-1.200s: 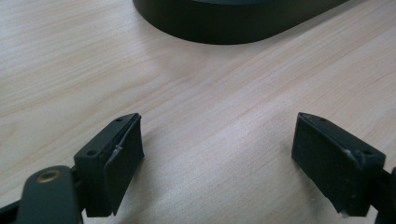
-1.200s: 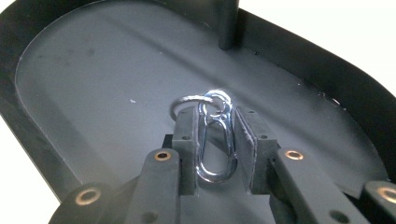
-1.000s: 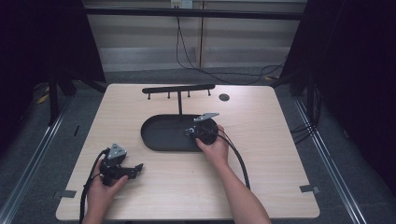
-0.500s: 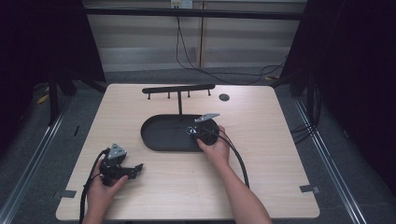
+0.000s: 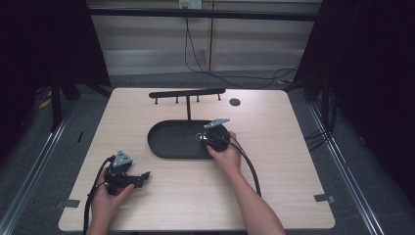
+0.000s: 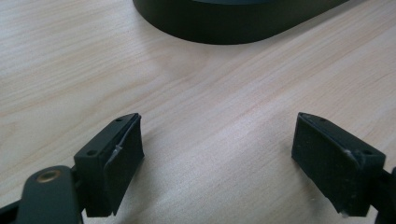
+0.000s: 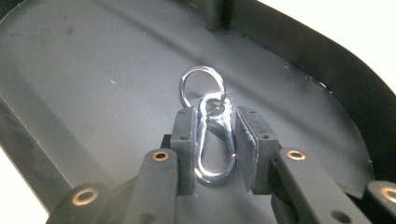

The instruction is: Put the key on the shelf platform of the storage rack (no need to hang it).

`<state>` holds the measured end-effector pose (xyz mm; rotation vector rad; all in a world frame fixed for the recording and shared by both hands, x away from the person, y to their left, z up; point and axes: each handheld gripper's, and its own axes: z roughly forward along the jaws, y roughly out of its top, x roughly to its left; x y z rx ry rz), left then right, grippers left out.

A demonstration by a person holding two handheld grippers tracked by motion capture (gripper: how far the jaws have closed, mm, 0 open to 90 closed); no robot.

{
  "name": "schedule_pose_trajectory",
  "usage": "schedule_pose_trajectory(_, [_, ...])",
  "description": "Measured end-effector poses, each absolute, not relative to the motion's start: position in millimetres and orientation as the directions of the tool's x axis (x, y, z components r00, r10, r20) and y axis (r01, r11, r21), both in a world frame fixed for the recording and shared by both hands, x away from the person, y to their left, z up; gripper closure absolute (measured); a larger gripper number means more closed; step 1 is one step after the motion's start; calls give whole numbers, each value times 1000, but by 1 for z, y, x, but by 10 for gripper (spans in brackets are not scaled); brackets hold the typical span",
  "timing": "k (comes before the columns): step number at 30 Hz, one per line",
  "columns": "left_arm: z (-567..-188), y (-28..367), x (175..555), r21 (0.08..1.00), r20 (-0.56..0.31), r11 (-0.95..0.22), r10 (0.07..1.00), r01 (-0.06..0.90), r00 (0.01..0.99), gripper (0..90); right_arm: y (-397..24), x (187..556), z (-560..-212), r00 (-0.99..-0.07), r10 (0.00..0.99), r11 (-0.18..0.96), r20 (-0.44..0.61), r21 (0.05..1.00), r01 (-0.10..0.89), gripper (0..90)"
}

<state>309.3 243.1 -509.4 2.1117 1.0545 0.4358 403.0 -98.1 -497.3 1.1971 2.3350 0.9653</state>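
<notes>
Right tongs: clenched on the carabiner, one pad against each long side of it, low inside the tray; in the high view they sit over the tray's right end.
Carabiner: silver snap hook, lying lengthwise between the right tongs' pads, its rounded end toward the tongs' body and its narrow end pointing away from them.
Key ring: silver ring linked to the carabiner's far end, just beyond the pad tips, resting on the tray floor.
Tray: black oval dish with a low wall, under and around the right tongs; its wall curves past on their right side.
Post: dark upright stem beyond the ring, straight ahead of the right tongs.
Rack bar: black crossbar with small pegs on top of that post, past the tray from the right tongs.
Left tongs: released, pads wide apart with bare wood between them.
Table: light wood, directly below the left tongs; the tray's wall lies ahead of them, well apart from the pads.
Left hand: wrapped round the left tongs' body, near the table's front edge.
</notes>
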Motion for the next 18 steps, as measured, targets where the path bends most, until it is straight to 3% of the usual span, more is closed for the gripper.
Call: schedule_pose_trajectory(18, [-509, 243, 309, 732, -19, -403, 794, 549, 608, 162, -100, 404, -497, -585, 811, 425, -8, 695, 580, 691])
